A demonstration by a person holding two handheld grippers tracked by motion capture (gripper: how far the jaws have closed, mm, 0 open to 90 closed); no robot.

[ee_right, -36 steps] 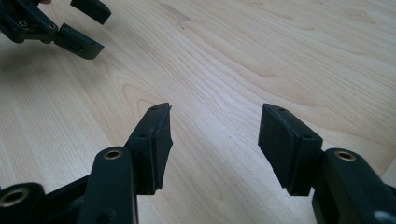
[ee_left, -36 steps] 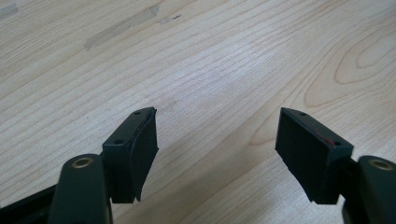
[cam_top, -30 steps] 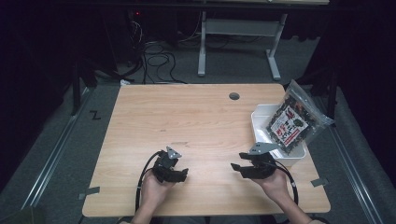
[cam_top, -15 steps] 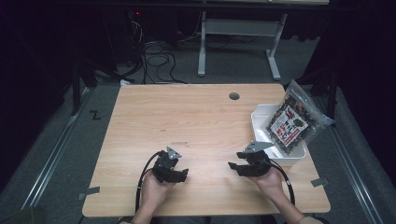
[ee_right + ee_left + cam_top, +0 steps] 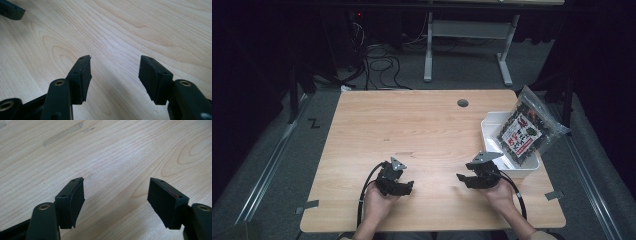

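Two hands hold black grippers low over the front of a light wooden table (image 5: 422, 130). My left gripper (image 5: 406, 186) is at the front left, its jaws wide apart with only bare wood between them (image 5: 115, 195). My right gripper (image 5: 463, 178) is at the front right, pointing left toward the other one. It is open too and holds nothing (image 5: 114, 72). A tip of the left gripper (image 5: 11, 11) shows at the top left of the right gripper view. A clear snack bag (image 5: 524, 132) with a red, white and black label leans in a white tray (image 5: 492, 127) at the right edge.
A round cable hole (image 5: 462, 103) sits near the table's far edge. Cables trail from both grippers over the front edge. Beyond the table are a grey floor, loose cables (image 5: 382, 52) and a metal desk frame (image 5: 472, 30). Tape strips mark the front corners.
The right hand and its gripper have edged slightly to the left. The left hand has stayed put, and both pairs of jaws stand as wide as before.
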